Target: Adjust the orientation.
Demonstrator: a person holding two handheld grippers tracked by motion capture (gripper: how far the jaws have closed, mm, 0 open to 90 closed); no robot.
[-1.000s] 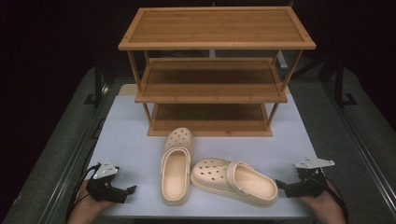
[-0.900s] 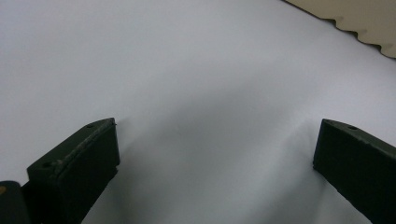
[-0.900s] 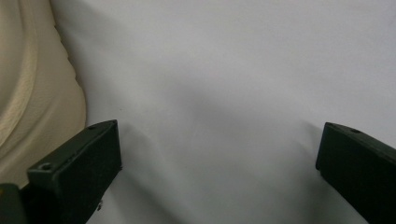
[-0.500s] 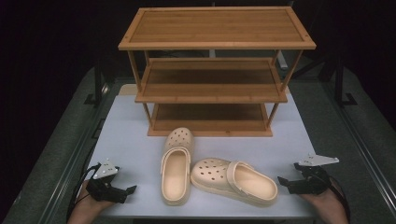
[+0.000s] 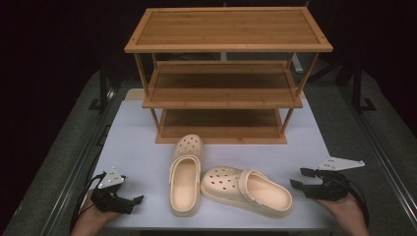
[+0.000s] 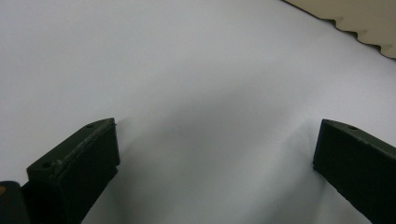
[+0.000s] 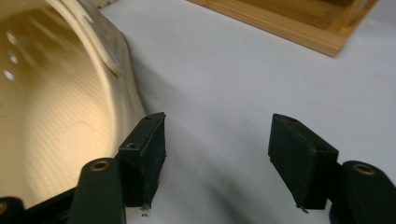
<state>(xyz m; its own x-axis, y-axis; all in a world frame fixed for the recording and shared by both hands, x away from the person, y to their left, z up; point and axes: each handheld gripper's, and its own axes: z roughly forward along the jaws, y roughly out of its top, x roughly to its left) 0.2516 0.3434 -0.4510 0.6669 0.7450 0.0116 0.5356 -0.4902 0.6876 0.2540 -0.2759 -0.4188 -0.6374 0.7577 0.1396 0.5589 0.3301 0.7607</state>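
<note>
Two beige clog shoes lie on the white table [image 5: 137, 137] in front of a three-shelf bamboo rack [image 5: 226, 73]. One clog [image 5: 186, 174] points at the rack; the other clog [image 5: 246, 189] lies across, to its right. My left gripper [image 5: 135, 200] rests at the table's front left, open, with bare table between its jaws [image 6: 217, 128] and a clog's sole edge [image 6: 364, 23] far off. My right gripper [image 5: 297, 178] hovers at the front right, just beside the crosswise clog's heel [image 7: 60, 93]. Its jaws [image 7: 217, 126] have just been closing; they stand apart with nothing between them.
The rack's bottom frame [image 7: 299, 18] lies ahead of the right gripper. Dark metal rails [image 5: 74, 162] run along both sides of the table. White tabletop stretches between the clogs and each hand.
The right gripper has risen a little and its jaws have narrowed. The left gripper and both clogs have stayed where they were.
</note>
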